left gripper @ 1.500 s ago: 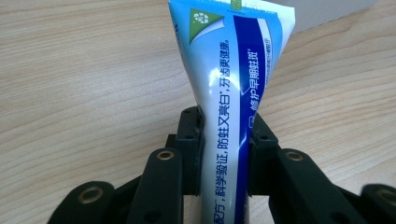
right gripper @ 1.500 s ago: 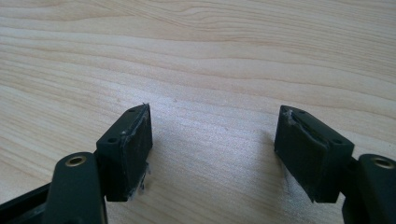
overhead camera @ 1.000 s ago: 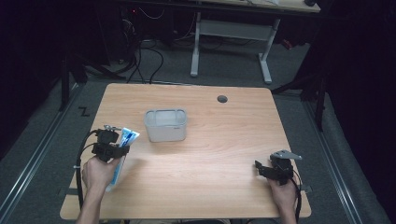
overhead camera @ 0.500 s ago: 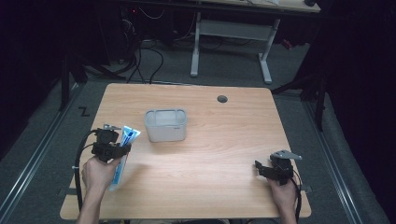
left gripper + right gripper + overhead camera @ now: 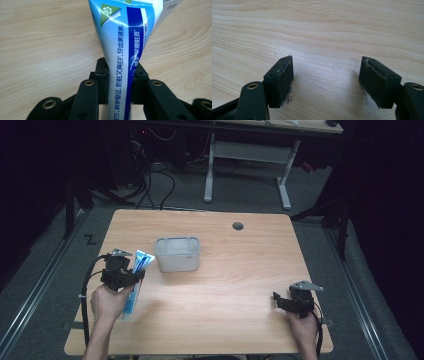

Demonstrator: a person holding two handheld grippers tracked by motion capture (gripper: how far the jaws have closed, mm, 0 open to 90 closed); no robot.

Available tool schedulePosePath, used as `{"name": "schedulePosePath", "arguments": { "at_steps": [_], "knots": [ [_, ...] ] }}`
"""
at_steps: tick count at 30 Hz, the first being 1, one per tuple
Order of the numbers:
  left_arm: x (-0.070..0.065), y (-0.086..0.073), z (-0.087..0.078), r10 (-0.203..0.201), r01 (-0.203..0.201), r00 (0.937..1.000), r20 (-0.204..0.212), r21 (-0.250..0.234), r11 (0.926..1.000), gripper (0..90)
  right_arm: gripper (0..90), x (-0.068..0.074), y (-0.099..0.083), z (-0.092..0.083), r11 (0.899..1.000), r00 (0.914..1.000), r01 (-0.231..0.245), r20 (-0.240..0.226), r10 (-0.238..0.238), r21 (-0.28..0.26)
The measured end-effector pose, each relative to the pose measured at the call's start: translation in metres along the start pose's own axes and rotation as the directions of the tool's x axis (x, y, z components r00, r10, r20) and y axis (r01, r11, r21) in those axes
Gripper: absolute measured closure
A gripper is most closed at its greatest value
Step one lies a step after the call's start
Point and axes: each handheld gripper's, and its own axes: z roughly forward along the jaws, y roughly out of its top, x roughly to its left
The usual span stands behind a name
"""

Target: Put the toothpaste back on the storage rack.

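Note:
A blue and white toothpaste box (image 5: 136,280) is clamped in my left gripper (image 5: 134,276) at the table's left side, its far end (image 5: 144,258) pointing toward a grey plastic bin (image 5: 177,253). In the left gripper view the box (image 5: 125,37) runs up between both black pads (image 5: 103,80), which press on its sides. My right gripper (image 5: 278,301) rests near the front right of the table; in the right gripper view its pads (image 5: 283,75) stand wide apart over bare wood, and the right gripper (image 5: 327,82) holds nothing.
The wooden table (image 5: 240,270) has a round cable hole (image 5: 238,226) at the back. A white desk frame (image 5: 247,165) and cables lie on the floor beyond. The table's front edge is close to both hands.
The left hand has shifted slightly with the box still clamped; the box's tilt has changed a little. The right gripper has stayed put.

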Motion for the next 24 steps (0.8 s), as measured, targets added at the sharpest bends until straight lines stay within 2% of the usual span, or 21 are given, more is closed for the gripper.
{"name": "schedulePosePath", "arguments": {
  "at_steps": [12, 17, 24],
  "knots": [
    [-0.010, 0.012, -0.002, 0.023, -0.020, 0.9981, 0.057, -0.047, 0.9987, 73.4, 27.7, 0.000, 0.000, 0.000, 1.000, 1.0000, 0.000, -0.002, 0.000, 0.000],
    [-0.014, 0.018, -0.003, 0.033, -0.024, 0.9939, 0.106, -0.083, 0.9963, 73.3, 27.7, 0.000, 0.000, 0.000, 1.000, 1.0000, 0.001, -0.001, -0.001, 0.000],
    [-0.016, 0.027, -0.002, 0.054, -0.041, 0.9917, 0.117, -0.106, 0.9935, 73.5, 27.7, 0.000, 0.000, 0.000, 1.000, 1.0000, 0.005, -0.003, -0.005, -0.001]
  ]
}}
